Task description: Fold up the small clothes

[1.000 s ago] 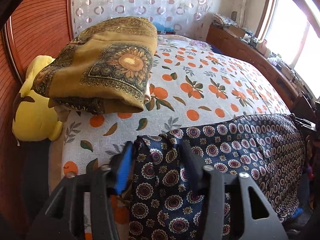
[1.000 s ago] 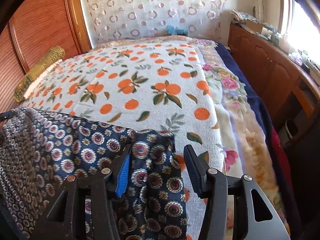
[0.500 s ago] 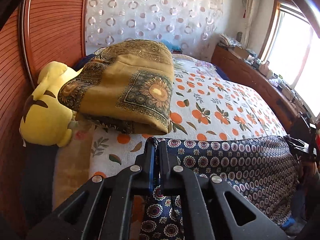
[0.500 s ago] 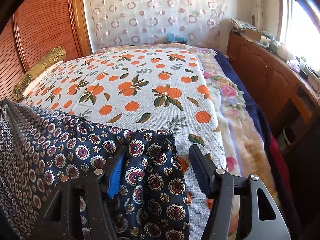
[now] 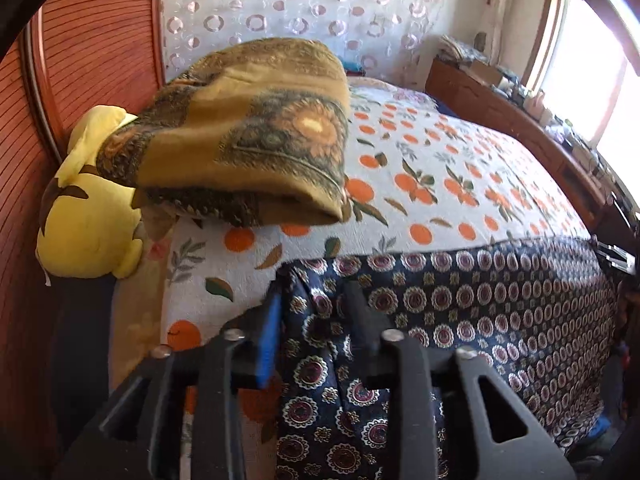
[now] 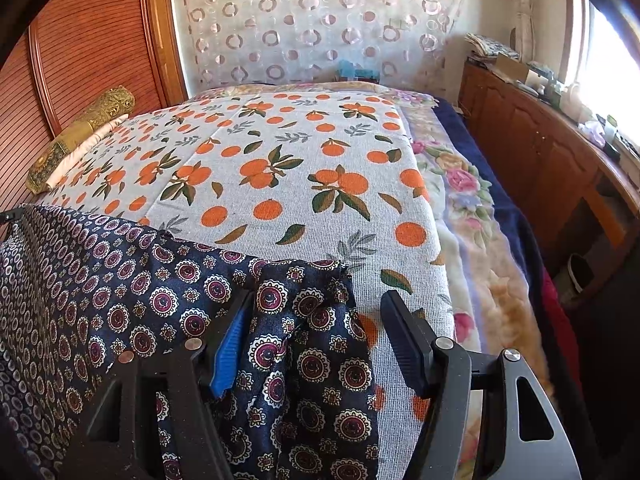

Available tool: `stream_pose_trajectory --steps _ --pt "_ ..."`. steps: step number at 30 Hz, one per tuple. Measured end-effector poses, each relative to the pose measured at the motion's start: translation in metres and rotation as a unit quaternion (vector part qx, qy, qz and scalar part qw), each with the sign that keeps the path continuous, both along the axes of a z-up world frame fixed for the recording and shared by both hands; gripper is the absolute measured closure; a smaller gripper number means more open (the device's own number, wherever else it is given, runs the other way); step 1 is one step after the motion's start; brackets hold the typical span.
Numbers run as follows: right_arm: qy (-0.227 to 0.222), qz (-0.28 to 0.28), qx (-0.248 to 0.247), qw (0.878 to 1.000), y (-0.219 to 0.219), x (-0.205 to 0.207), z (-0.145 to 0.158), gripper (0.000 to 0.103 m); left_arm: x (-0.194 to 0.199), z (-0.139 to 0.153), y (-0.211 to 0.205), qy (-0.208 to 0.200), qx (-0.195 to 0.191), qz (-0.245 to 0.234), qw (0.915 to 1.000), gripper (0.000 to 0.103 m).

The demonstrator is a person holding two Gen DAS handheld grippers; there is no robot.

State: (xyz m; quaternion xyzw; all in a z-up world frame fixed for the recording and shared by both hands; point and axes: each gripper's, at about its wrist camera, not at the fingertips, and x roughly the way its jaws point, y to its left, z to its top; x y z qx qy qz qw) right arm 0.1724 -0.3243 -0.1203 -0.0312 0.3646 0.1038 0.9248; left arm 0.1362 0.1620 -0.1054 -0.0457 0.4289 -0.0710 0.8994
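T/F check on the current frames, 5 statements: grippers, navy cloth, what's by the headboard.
1. The left gripper is clamped shut on the navy patterned cloth. False: its jaws stand apart, with the cloth's corner lying between them.
2. The right gripper is open. True.
3. The navy patterned cloth lies on an orange-print bedspread. True.
4. A yellow plush toy sits by the wooden headboard. True.
5. The folded mustard blanket lies on top of the navy cloth. False: it sits apart, farther up the bed beside the plush toy.
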Motion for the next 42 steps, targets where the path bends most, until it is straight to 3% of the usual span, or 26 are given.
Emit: stream_pose_trajectory --steps 6,9,12,13,14,16,20,24,31,34,36,39,42 --pt "-0.001 0.005 0.001 1.000 0.003 -0.002 0.000 0.039 0.003 -0.008 -0.008 0.009 0.012 -0.009 0.9998 0.065" --pt "-0.003 0.015 0.001 1.000 0.005 -0.006 0.000 0.048 0.003 -0.008 -0.010 0.003 0.020 -0.009 0.9998 0.064" --pt "-0.003 0.031 0.005 1.000 0.008 -0.010 0.000 0.068 0.003 -0.007 -0.011 0.003 0.020 -0.010 0.9998 0.066" --pt "-0.002 0.037 0.008 0.999 0.008 -0.011 0.001 0.080 0.001 -0.007 -0.012 0.001 0.017 -0.016 0.9997 0.082" --pt "0.001 0.046 0.013 0.999 0.009 -0.012 0.001 0.094 0.000 -0.007 -0.012 0.003 0.010 -0.022 0.9997 0.090" --pt "0.004 0.060 0.026 0.998 0.008 -0.016 0.002 0.098 -0.004 -0.004 -0.014 0.003 -0.003 -0.030 0.9995 0.098" --pt "-0.028 0.074 0.035 0.996 0.005 -0.034 0.017 0.100 -0.026 0.025 -0.015 -0.043 -0.019 -0.032 0.9984 0.099" --pt "-0.090 0.078 0.041 0.992 -0.005 -0.063 0.060 0.100 -0.054 0.075 -0.021 -0.108 -0.029 -0.044 0.9927 0.099" --pt "-0.182 0.088 0.035 0.979 -0.021 -0.104 0.157 0.100 -0.090 0.180 -0.030 -0.231 -0.037 -0.058 0.9705 0.099" --pt "-0.215 0.082 0.017 0.973 -0.029 -0.103 0.197 0.100 -0.068 0.216 -0.033 -0.259 -0.015 -0.051 0.9645 0.099" --pt "-0.227 0.071 -0.004 0.971 -0.033 -0.085 0.220 0.100 -0.043 0.224 -0.036 -0.258 -0.005 -0.046 0.9650 0.099" --pt "-0.228 0.049 -0.043 0.971 -0.034 -0.043 0.236 0.100 0.004 0.223 -0.039 -0.243 0.005 -0.039 0.9691 0.099" --pt "-0.195 0.027 -0.067 0.978 -0.030 0.020 0.231 0.100 0.062 0.202 -0.051 -0.218 0.033 -0.036 0.9747 0.099"
